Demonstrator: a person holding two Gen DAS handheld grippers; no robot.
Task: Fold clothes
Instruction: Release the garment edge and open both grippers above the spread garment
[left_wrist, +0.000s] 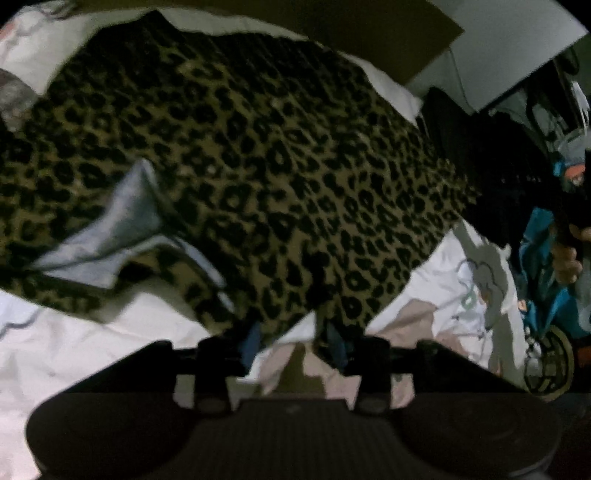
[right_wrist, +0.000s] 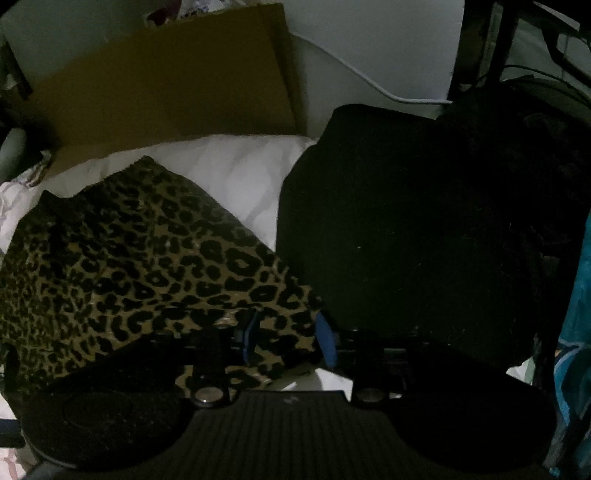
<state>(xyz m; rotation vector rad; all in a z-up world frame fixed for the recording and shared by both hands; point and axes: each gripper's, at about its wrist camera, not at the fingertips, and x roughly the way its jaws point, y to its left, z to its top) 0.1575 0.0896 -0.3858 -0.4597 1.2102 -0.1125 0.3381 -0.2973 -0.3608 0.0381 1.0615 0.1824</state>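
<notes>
Both grippers (jaws parted) at leopard-print garment (left_wrist: 258, 166)

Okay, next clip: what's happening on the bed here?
A person with a gripper in each hand is folding a leopard-print garment spread on white bedding. The left gripper has its fingers open at the garment's near edge, where a pale lining is turned out. The right gripper is open too, its blue-padded fingers on either side of the garment's corner. A dark folded garment lies just beside it.
</notes>
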